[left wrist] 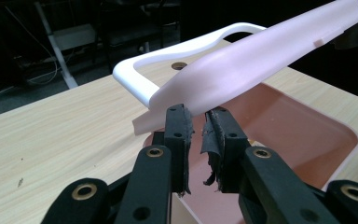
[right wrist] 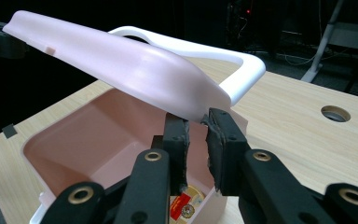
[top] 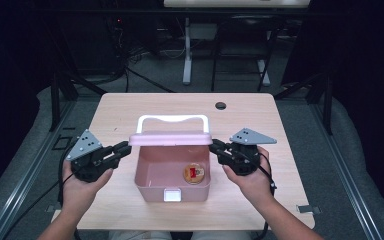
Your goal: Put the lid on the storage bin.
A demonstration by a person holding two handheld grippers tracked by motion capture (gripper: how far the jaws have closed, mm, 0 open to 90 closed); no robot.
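Over the middle of the tabletop (top: 115,112), the pink lid (top: 171,139) hangs tilted above its open pink box (top: 152,187). The left gripper (left wrist: 196,122) and right gripper (right wrist: 196,122) each have their jaws pinching one end of it, probably so it stays balanced while the round tin (top: 194,173) inside is exposed.
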